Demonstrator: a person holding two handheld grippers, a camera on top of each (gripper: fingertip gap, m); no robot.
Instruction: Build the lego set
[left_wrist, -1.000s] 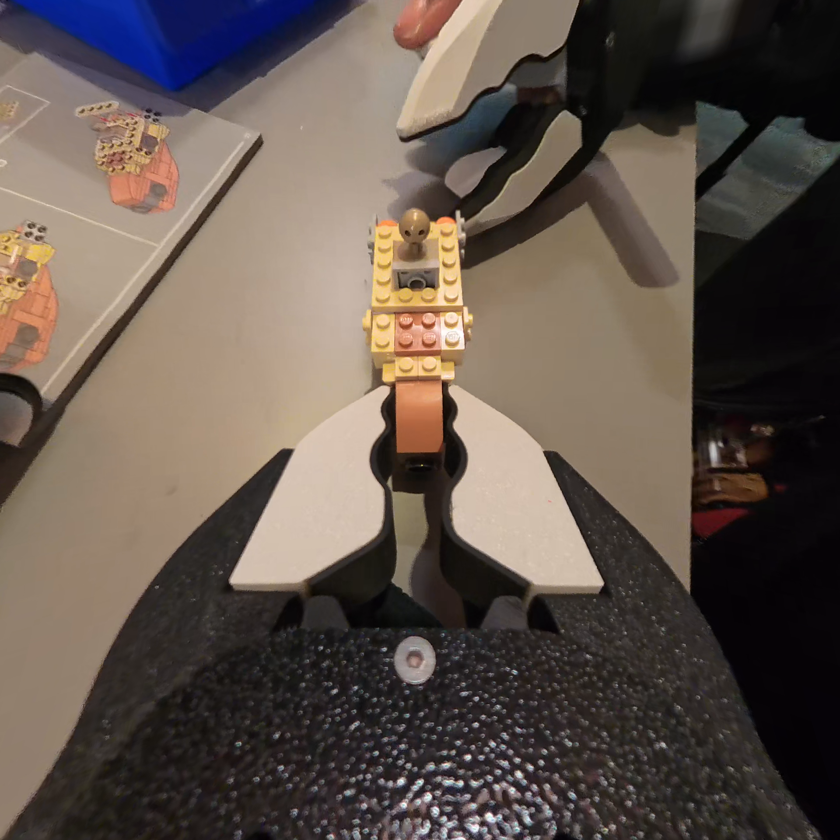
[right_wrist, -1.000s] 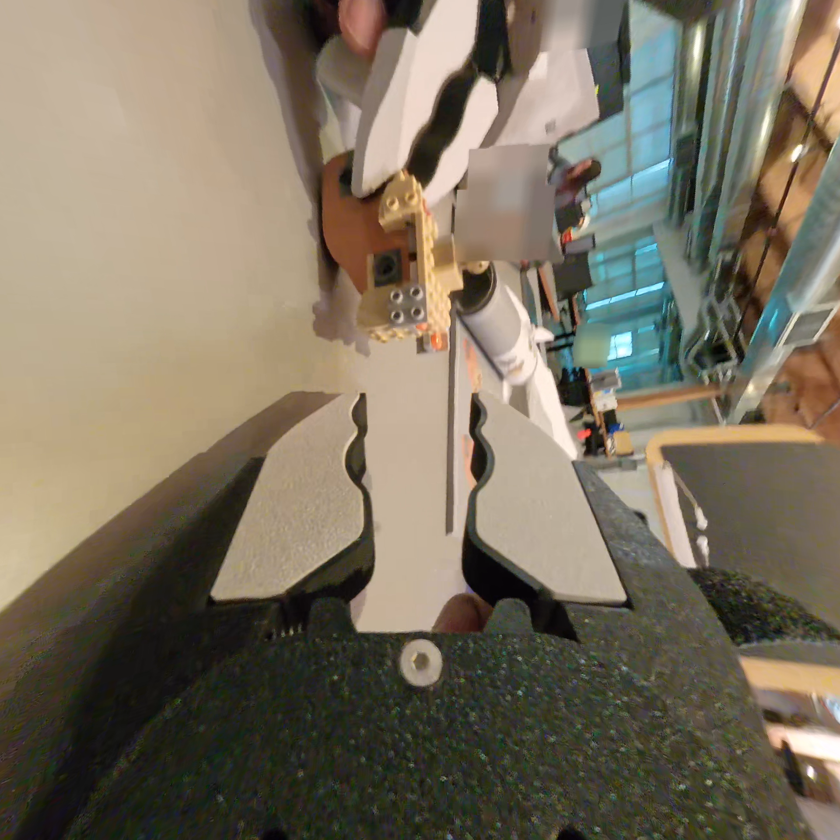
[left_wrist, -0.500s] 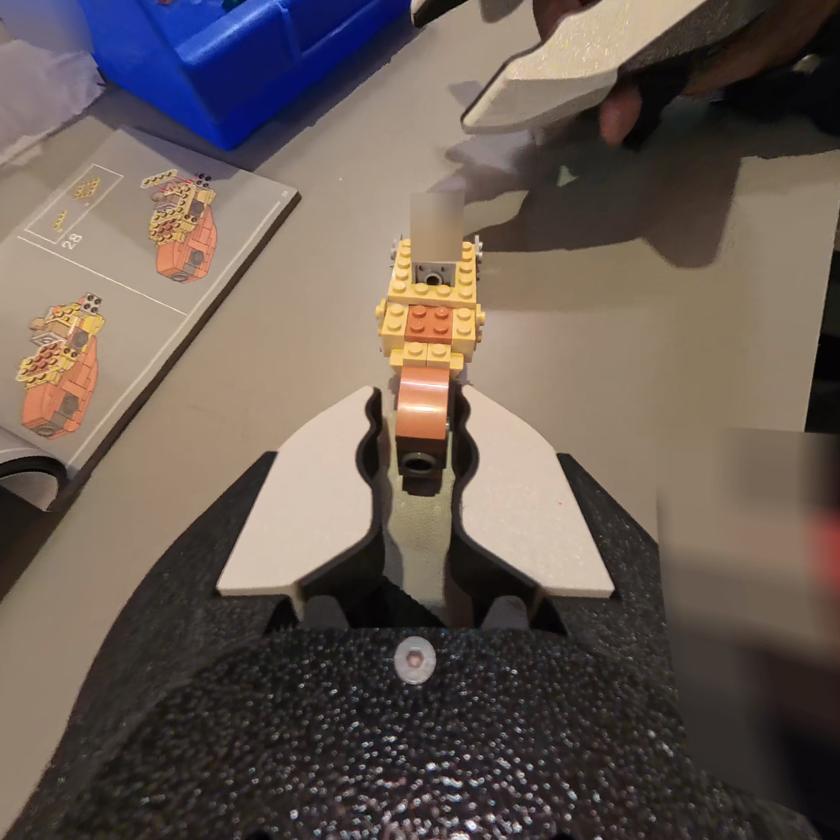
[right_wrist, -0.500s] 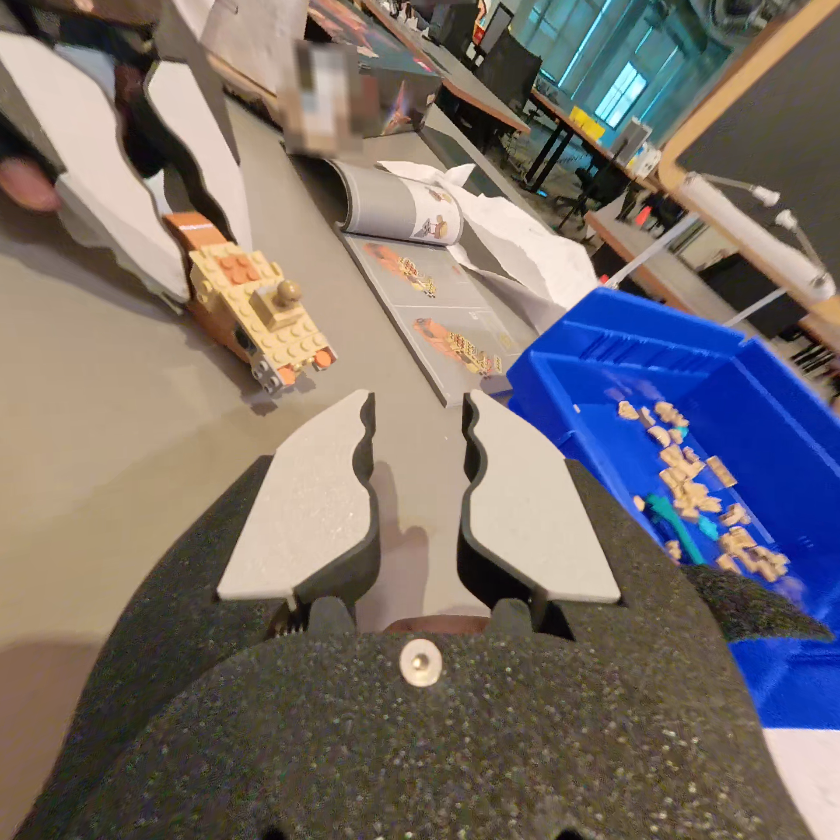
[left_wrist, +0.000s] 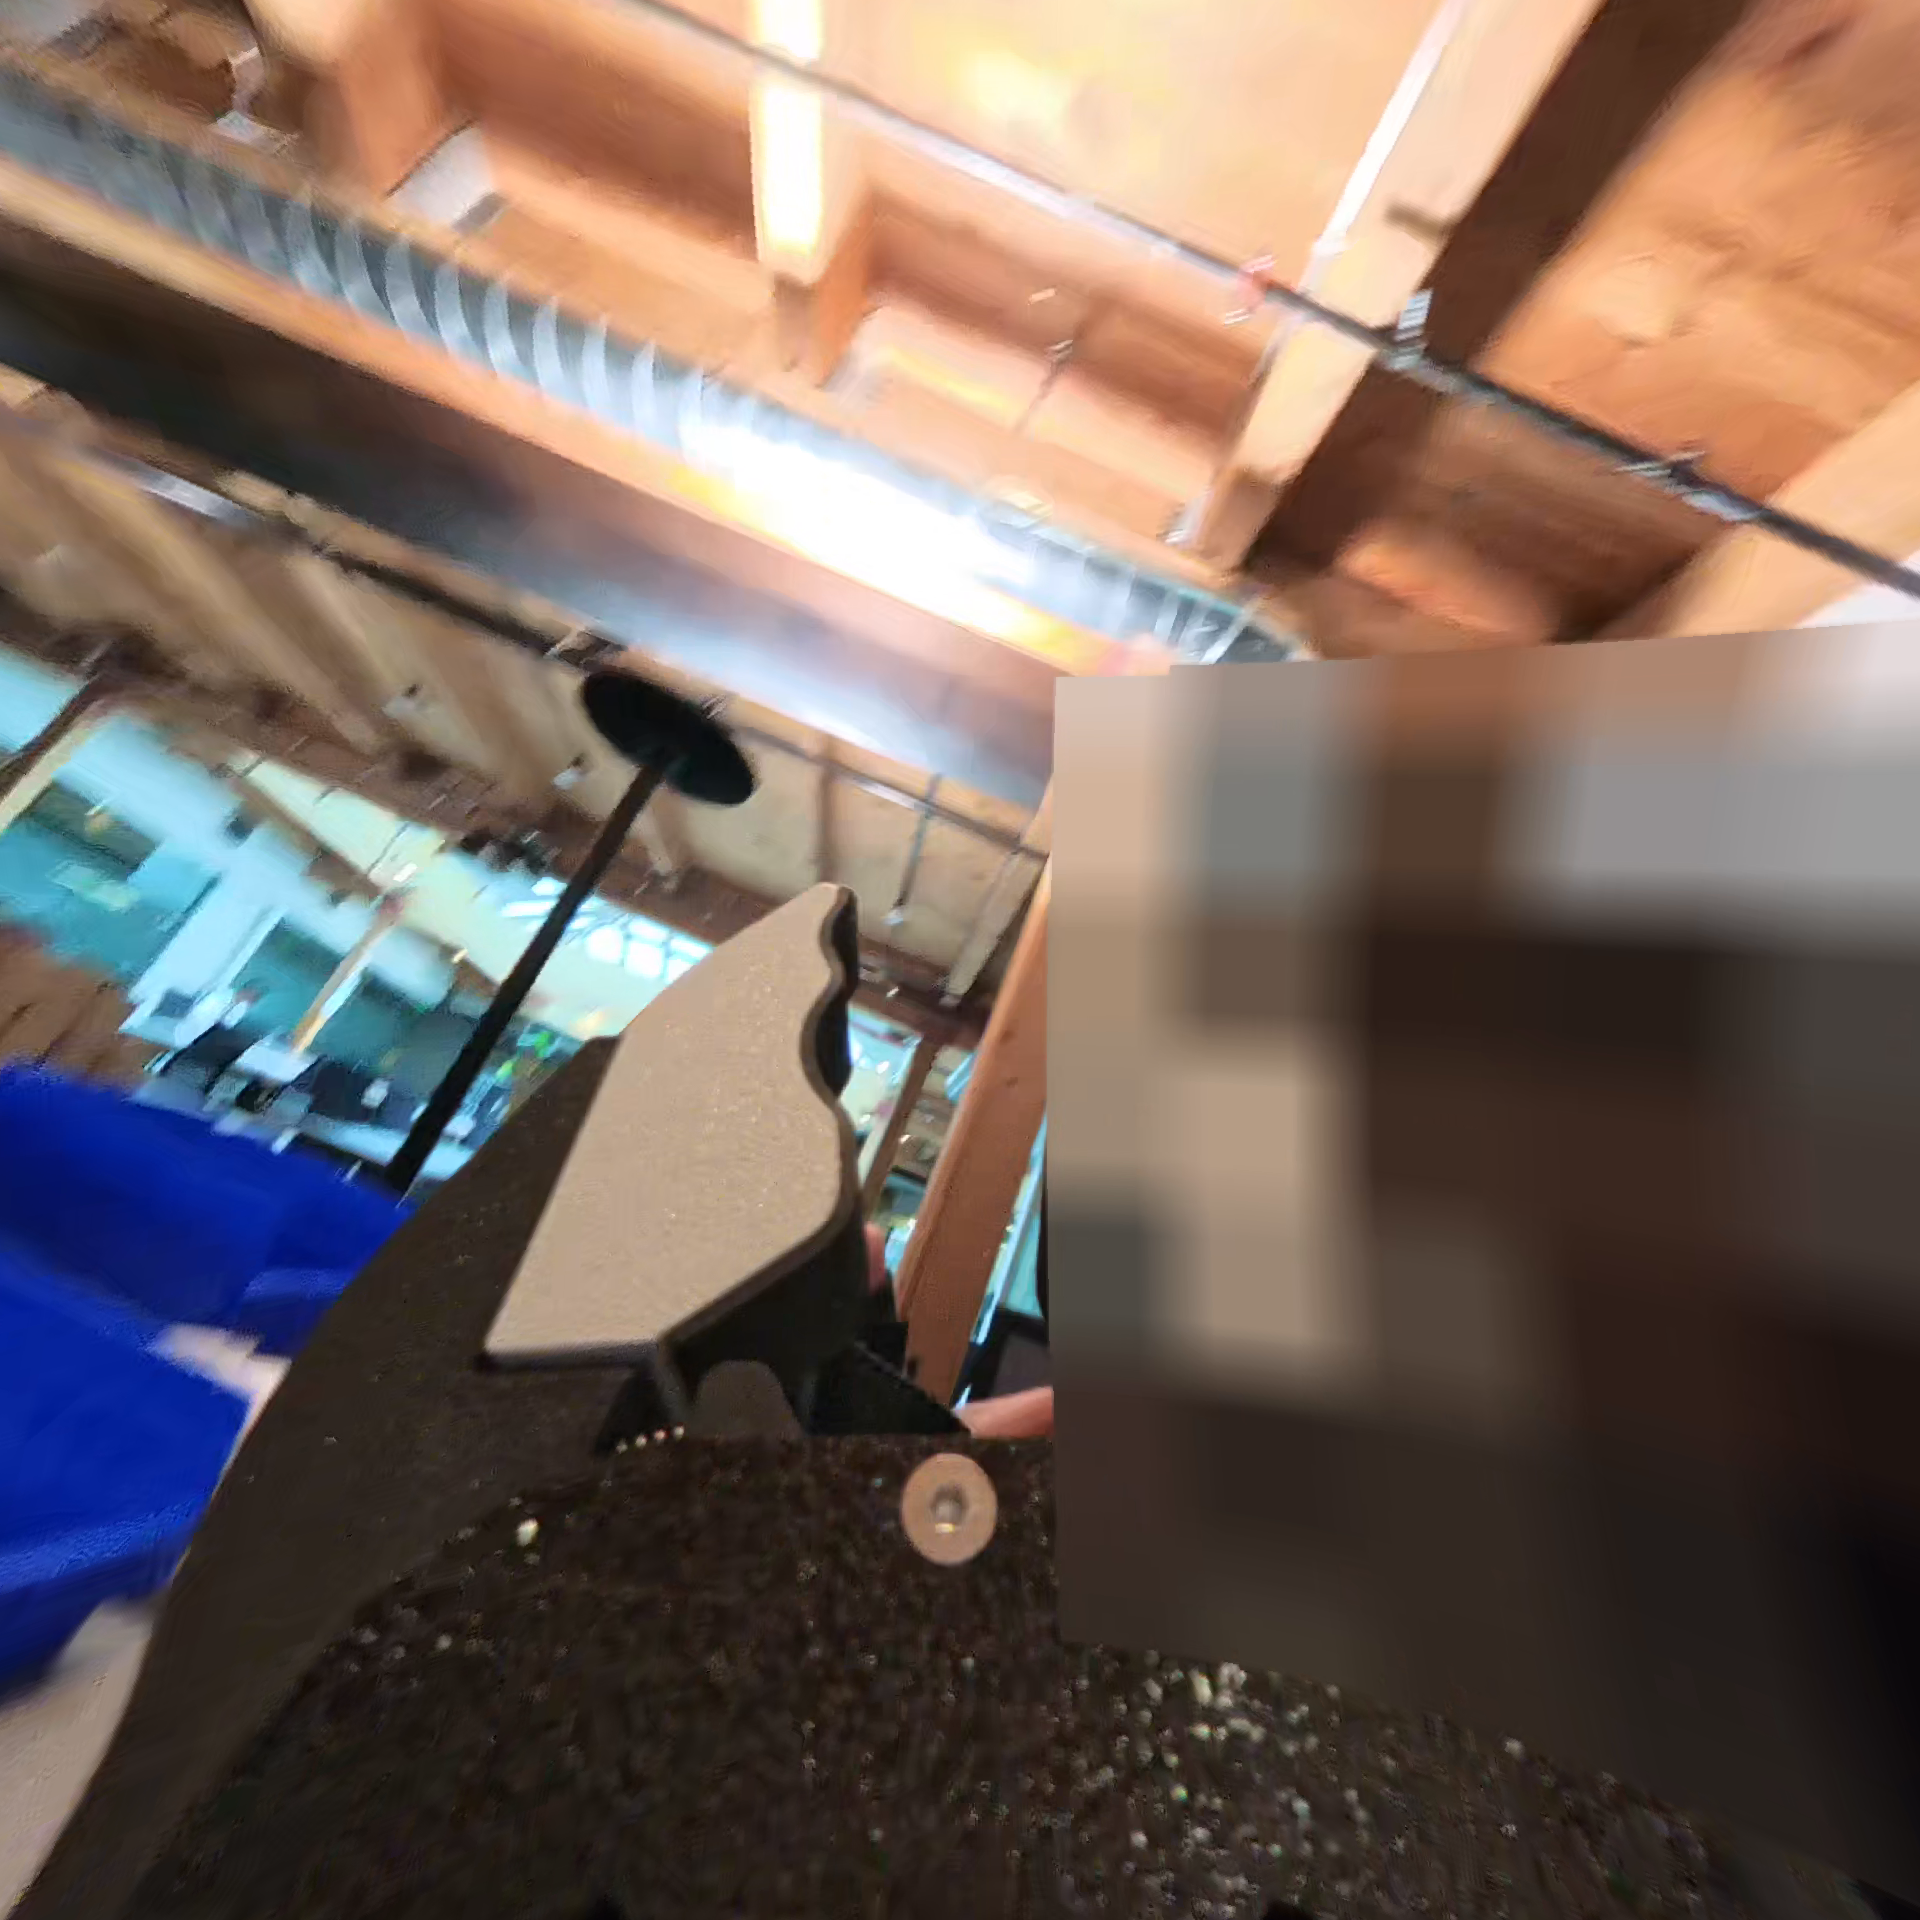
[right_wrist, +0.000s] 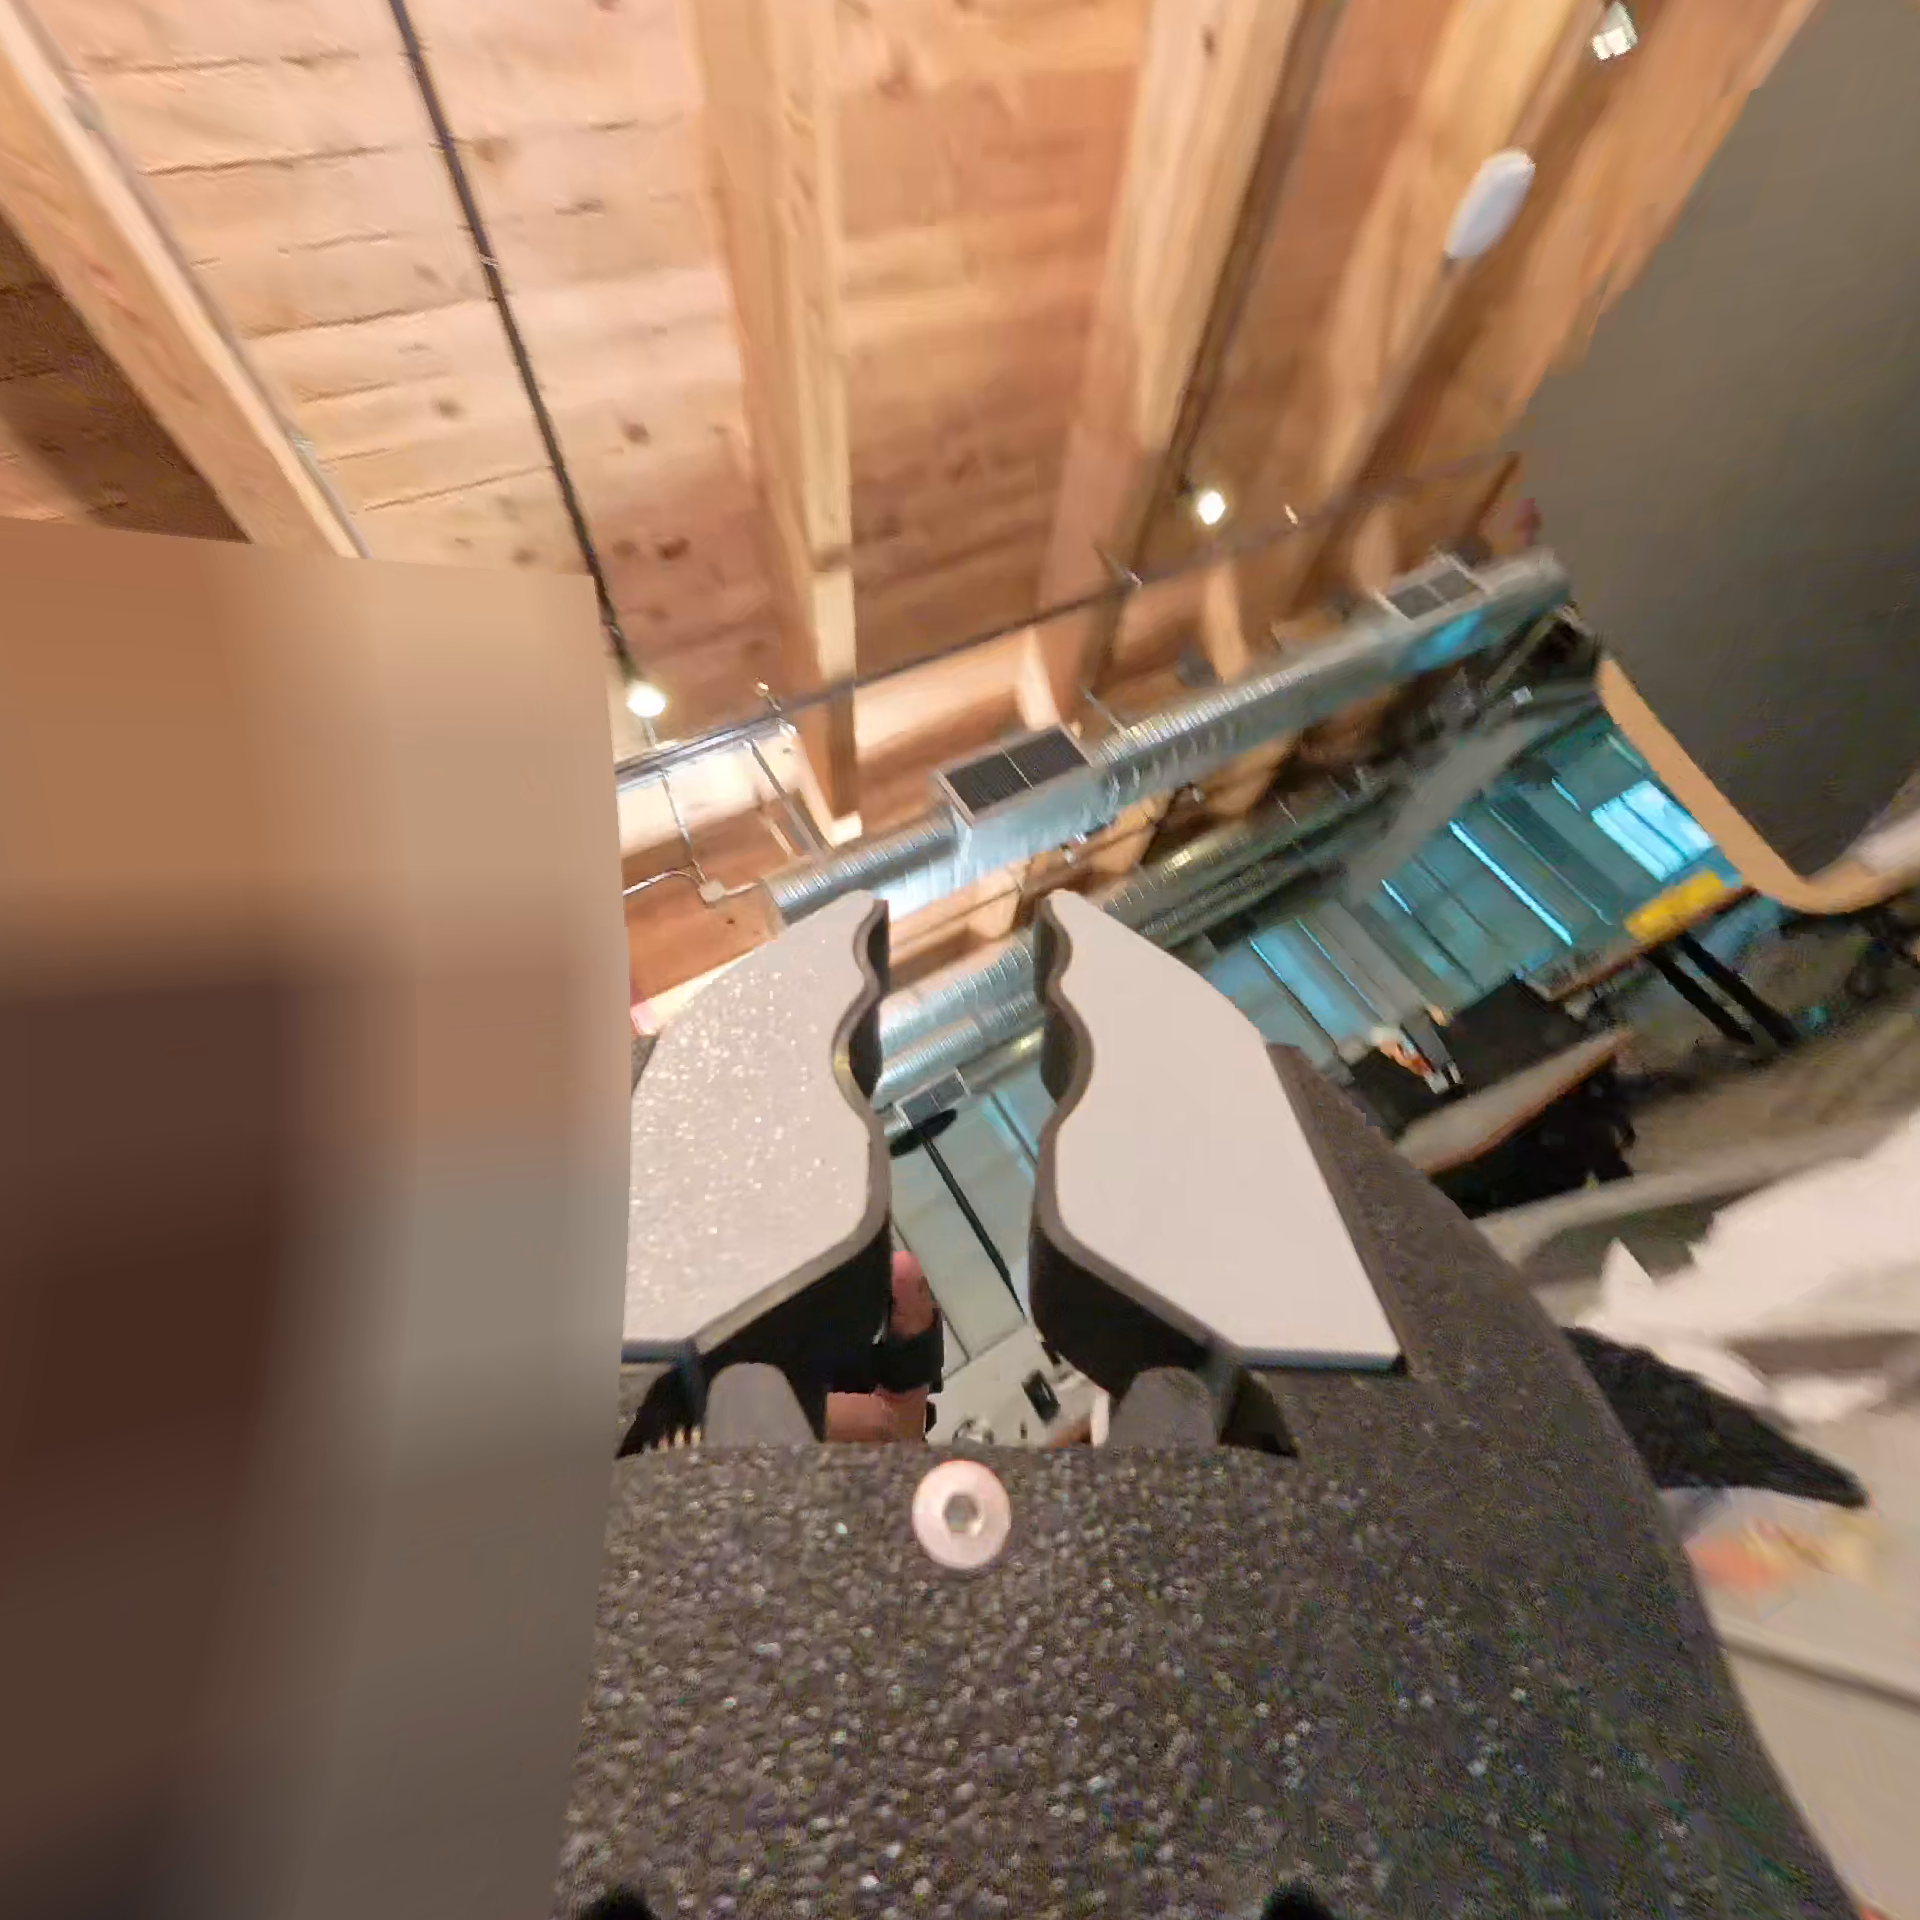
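Observation:
No lego model or brick shows in either view now. Both views point up at a wooden ceiling with metal ducts. My left gripper (left_wrist: 945, 920) shows only its left finger (left_wrist: 707, 1143); a mosaic patch covers the other side. The finger stands off the midline and the gap beside it is empty. My right gripper (right_wrist: 961, 920) is open and empty, its two grey fingers a small gap apart, aimed up into the room.
A blurred blue bin (left_wrist: 125, 1299) is at the left edge of the left wrist view. Crumpled white paper (right_wrist: 1714, 1299) and a strip of grey table (right_wrist: 1818, 1766) lie at the right in the right wrist view. Far-off tables stand behind. Some 25 centimeters of space lies between my two pairs of fingers.
Both grippers have swung up from the table to face the ceiling. The lego model that sat between my left fingers is out of view and no longer between them.

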